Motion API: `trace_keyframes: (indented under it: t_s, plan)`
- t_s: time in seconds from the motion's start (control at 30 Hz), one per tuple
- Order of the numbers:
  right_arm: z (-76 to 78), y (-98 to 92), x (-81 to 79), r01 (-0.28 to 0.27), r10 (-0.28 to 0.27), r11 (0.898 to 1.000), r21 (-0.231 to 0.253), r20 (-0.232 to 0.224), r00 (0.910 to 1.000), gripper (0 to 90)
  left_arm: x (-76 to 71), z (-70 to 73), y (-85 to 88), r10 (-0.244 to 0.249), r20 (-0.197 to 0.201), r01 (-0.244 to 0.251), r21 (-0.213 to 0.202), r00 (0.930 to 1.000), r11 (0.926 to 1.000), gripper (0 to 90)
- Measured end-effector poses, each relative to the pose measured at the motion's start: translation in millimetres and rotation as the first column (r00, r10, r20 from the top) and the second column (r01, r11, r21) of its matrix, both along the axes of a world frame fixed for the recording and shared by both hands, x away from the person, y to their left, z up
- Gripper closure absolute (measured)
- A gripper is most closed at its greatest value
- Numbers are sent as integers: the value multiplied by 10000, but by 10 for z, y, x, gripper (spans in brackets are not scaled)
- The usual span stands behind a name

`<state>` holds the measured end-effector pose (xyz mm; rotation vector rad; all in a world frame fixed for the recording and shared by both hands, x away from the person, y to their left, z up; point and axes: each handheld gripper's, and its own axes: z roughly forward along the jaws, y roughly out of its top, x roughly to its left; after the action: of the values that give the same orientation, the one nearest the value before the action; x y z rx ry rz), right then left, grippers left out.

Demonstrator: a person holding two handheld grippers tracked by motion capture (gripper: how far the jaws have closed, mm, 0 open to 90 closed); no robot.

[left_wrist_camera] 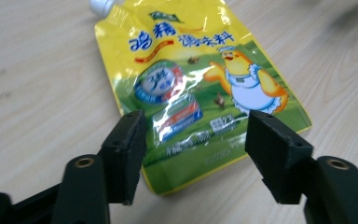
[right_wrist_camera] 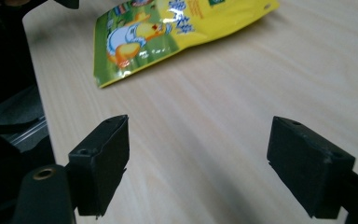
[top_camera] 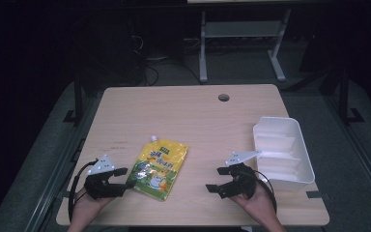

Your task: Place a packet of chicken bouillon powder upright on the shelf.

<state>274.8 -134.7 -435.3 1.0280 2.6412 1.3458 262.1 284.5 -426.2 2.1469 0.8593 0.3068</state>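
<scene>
Nearest to me in the left gripper view are my left gripper's (left_wrist_camera: pixel 193 151) two black jaws, spread apart with nothing between them yet, framing the bottom edge of the yellow pouch (left_wrist_camera: pixel 200 93). That pouch (top_camera: pixel 158 166) lies flat on the bench (top_camera: pixel 188 121), spout cap pointing away from me, its lower corner just beside the left gripper (top_camera: pixel 128 178) in the high view. My right gripper (top_camera: pixel 215 180) rests well to the right of the pouch, jaws wide open over bare wood; in its own view (right_wrist_camera: pixel 196 163) the pouch (right_wrist_camera: pixel 168 32) sits farther off, up and to the left. A white bin (top_camera: pixel 282 154) stands at the right edge of the bench, near my right hand (top_camera: pixel 258 203); I judge it the likely destination. The risks as I see them: the pouch is thin and lying flat, so if I close the left jaws too high they may skate over the glossy film and only push it away across the bench. If I come in too low, the jaw tips could dig into the wood and stall. Pinching only the sealed bottom edge might let a heavy, sloshing pouch swing or slip free on the lift. Bringing the right gripper across carelessly could also knock the pouch askew before the left has a hold.
</scene>
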Motion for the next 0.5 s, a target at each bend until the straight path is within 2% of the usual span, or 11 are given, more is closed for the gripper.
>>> trace_keyframes:
  t_s: [0.07,0.23,0.33,0.43,0.5]
  plan:
    - [26,34,56,2,-1,9999,-140,69,10000,205,52,42,-34,-39,72,38,126,10000,9999,417]
    - [89,68,249,252,-252,9997,48,67,9997,199,188,65,-70,-123,-140,122,-120,9998,9999,490]
    - [126,110,380,412,-410,9990,186,-128,9991,203,224,7,-95,-53,-262,45,-294,9996,9996,528]
    - [147,191,524,471,-460,9980,416,-266,9986,207,248,-45,-88,-44,-424,27,-406,9991,9992,593]
    - [169,272,611,465,-455,9983,351,-291,9985,213,253,-60,-71,32,-381,-49,-469,9993,9989,662]
